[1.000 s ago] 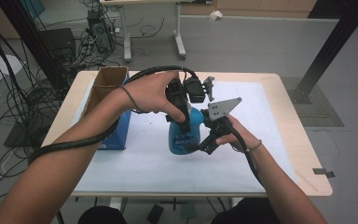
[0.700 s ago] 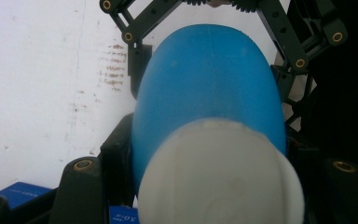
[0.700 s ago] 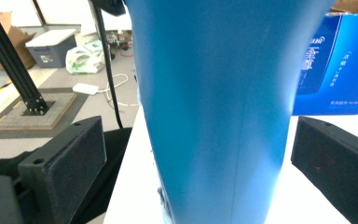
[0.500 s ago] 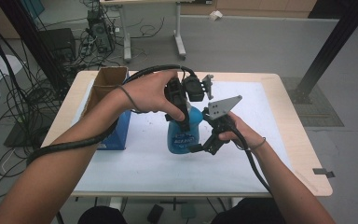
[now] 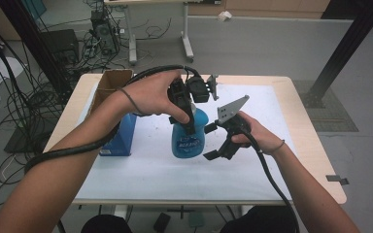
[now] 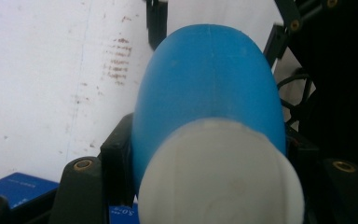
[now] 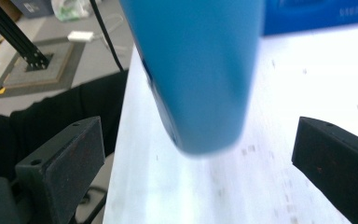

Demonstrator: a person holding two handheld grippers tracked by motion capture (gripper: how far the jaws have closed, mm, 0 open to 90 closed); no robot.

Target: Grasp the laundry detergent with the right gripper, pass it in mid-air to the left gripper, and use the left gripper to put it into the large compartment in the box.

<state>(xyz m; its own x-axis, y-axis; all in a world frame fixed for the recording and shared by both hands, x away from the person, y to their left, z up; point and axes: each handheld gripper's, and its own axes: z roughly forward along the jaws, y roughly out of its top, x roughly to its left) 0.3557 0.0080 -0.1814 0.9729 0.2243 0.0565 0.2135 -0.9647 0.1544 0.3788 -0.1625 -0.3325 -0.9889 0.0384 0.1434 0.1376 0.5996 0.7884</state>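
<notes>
High view: the left gripper (image 5: 190,127) clamps the neck of a blue plastic bottle (image 5: 188,138) with a white cap (image 6: 219,177), holding it over the white table cover (image 5: 150,167). The right gripper (image 5: 211,141) sits just beside the bottle's base, its jaws spread wide after opening, pads clear of it.

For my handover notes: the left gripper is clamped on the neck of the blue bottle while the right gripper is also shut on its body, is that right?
Not quite. The left gripper is clamped on the blue bottle near its white cap, but the right gripper is open: in the right gripper view its jaws stand wide on either side of the bottle, with clear gaps and no contact.
</notes>
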